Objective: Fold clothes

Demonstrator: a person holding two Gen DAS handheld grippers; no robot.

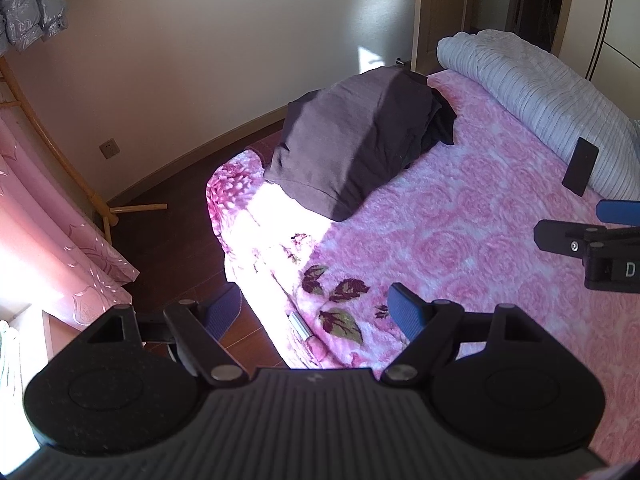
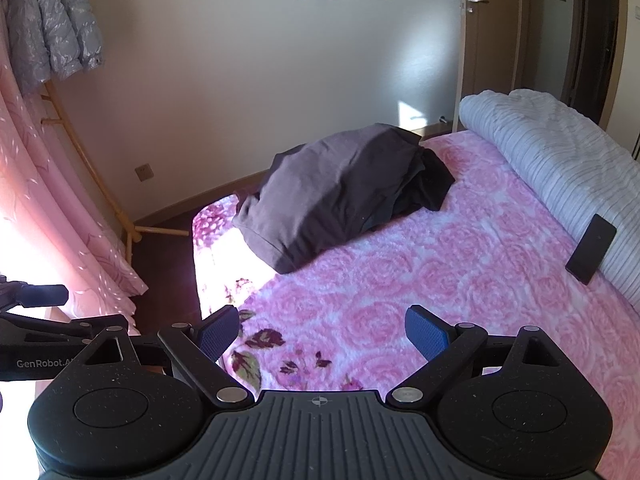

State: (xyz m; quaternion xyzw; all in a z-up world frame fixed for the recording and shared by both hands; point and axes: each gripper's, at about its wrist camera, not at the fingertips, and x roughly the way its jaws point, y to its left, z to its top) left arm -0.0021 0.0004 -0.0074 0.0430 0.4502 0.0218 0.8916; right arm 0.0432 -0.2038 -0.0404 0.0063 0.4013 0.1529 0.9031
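Two tools, left tool [image 1: 316,312] and right tool [image 2: 320,334], spread, empty | one clothes pile [image 2: 340,192] | one phone [image 2: 591,249]

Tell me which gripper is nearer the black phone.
Right. The right gripper hovers just short of the phone; the left gripper hangs farther off, over the bed's corner.

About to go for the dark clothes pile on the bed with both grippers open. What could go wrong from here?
1. The pile of dark clothes sits at the corner of the bed; a careless pull could drag pieces onto the floor.
2. It holds several layers, so the left gripper or right gripper may pinch more than one garment.
3. The phone leans on the rolled quilt; spreading clothes there could knock it.
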